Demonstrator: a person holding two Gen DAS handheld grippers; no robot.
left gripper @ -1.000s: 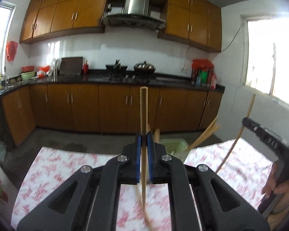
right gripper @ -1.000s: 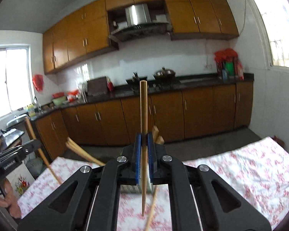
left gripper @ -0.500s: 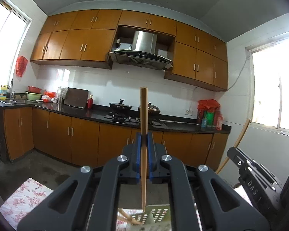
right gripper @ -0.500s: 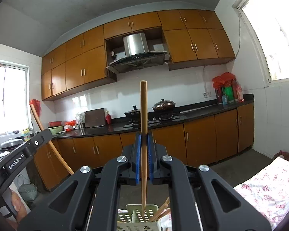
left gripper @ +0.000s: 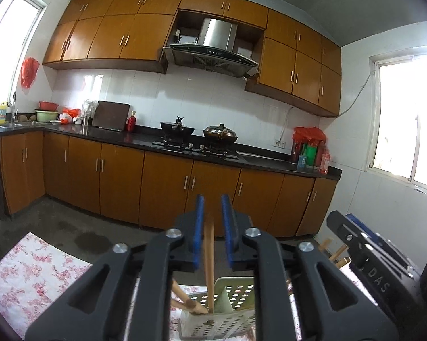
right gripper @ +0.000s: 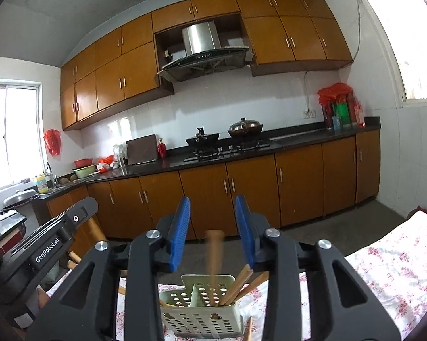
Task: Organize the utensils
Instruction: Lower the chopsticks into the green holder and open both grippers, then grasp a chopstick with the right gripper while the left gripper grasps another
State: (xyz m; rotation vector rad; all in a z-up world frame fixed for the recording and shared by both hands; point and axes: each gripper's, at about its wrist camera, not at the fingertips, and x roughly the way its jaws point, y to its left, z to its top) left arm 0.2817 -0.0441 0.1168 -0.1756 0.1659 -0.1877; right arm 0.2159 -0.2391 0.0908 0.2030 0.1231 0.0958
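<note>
A pale green perforated utensil holder (left gripper: 227, 312) (right gripper: 199, 309) stands on the floral tablecloth, just below both grippers. My left gripper (left gripper: 212, 230) is open; a wooden chopstick (left gripper: 209, 261) stands between its blue pads, its tip down in the holder. My right gripper (right gripper: 212, 236) is open; a blurred wooden chopstick (right gripper: 213, 255) drops between its pads into the holder. Several chopsticks (right gripper: 239, 284) lean in the holder's right compartment. Each gripper shows at the edge of the other's view.
The table has a pink floral cloth (left gripper: 34, 272) (right gripper: 392, 267). A loose chopstick (right gripper: 249, 326) lies by the holder. Beyond the table are brown kitchen cabinets (left gripper: 168, 187), a stove with pots (left gripper: 199, 136) and a range hood.
Both grippers have opened and let go of their chopsticks, which have slid down into the holder. Both views have tilted down a little, showing more of the holder.
</note>
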